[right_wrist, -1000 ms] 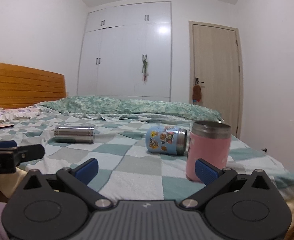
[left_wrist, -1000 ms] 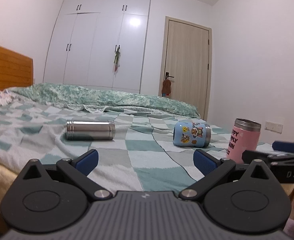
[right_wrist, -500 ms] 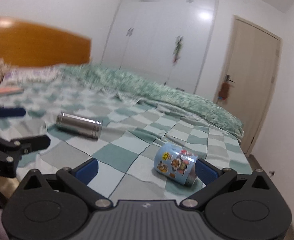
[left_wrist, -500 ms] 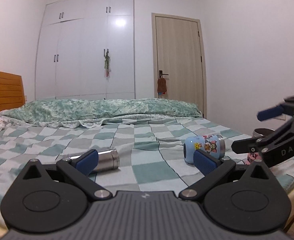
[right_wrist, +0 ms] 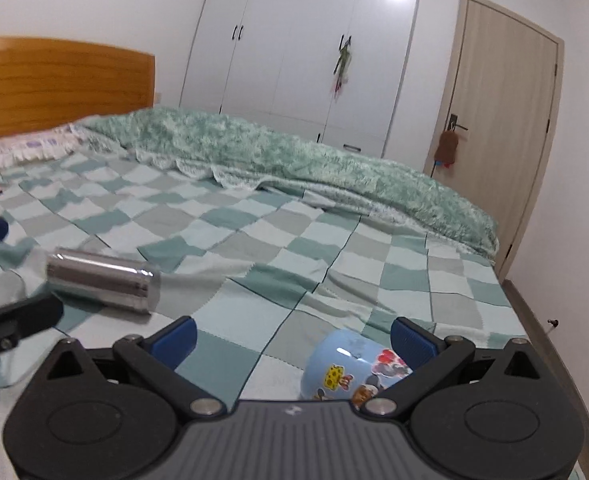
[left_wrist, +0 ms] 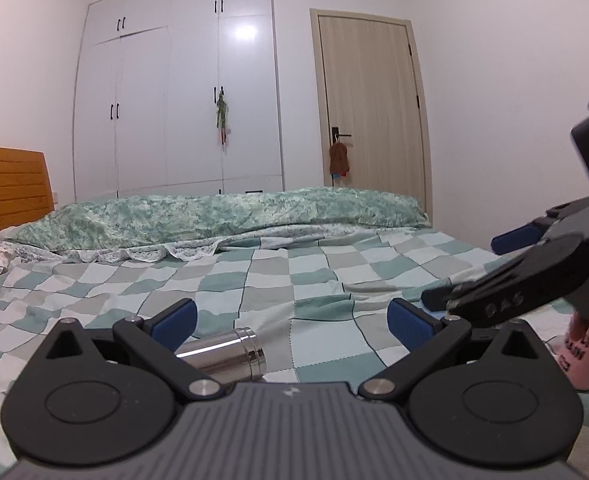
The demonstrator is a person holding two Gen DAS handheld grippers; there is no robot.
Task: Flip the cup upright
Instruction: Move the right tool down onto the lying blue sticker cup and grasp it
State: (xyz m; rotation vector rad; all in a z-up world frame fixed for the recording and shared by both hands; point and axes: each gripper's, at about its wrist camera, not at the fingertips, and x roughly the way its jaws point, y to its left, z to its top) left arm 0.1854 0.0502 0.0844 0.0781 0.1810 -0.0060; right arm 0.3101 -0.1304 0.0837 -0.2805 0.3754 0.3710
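Blue cartoon cup point(right_wrist: 354, 368) is lying on its side on the checked bed point(right_wrist: 254, 232), at 5 o'clock from the steel cup point(right_wrist: 102, 280); right gripper point(right_wrist: 292, 334) and left gripper point(left_wrist: 290, 318) are both gaping wide, holding nothing

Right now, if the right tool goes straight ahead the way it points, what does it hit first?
Probably the blue cartoon cup, lying on its side just ahead of the open right tool, nearer its right finger. It sits low in the frame, so the tool might pass over it onto the checkered blanket.
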